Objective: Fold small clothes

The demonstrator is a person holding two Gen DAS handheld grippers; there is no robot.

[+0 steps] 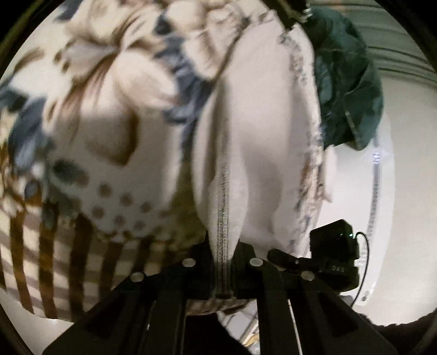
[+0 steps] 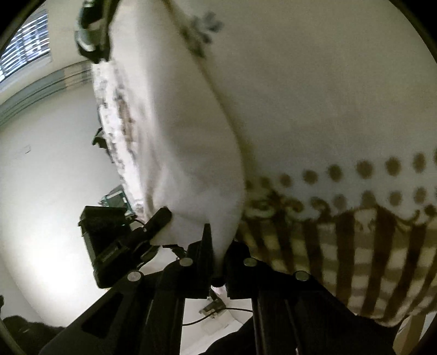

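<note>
A white garment with brown dots, brown stripes and blue-grey floral print (image 1: pixel 114 153) hangs in the air and fills both views. My left gripper (image 1: pixel 222 262) is shut on a stitched hem of it (image 1: pixel 222 218). My right gripper (image 2: pixel 218 256) is shut on another edge of the same garment (image 2: pixel 196 153). The other gripper shows at the top of each view, the right one in the left wrist view (image 1: pixel 297 13) and the left one in the right wrist view (image 2: pixel 92 30). The cloth is stretched between them, inside out along the held fold.
A dark green garment (image 1: pixel 347 82) lies on the white table (image 1: pixel 387 218) at the right of the left wrist view. A black device with a cable (image 1: pixel 336 254) sits on the table; it also shows in the right wrist view (image 2: pixel 106 234). A window with blinds (image 2: pixel 24 43) is at upper left.
</note>
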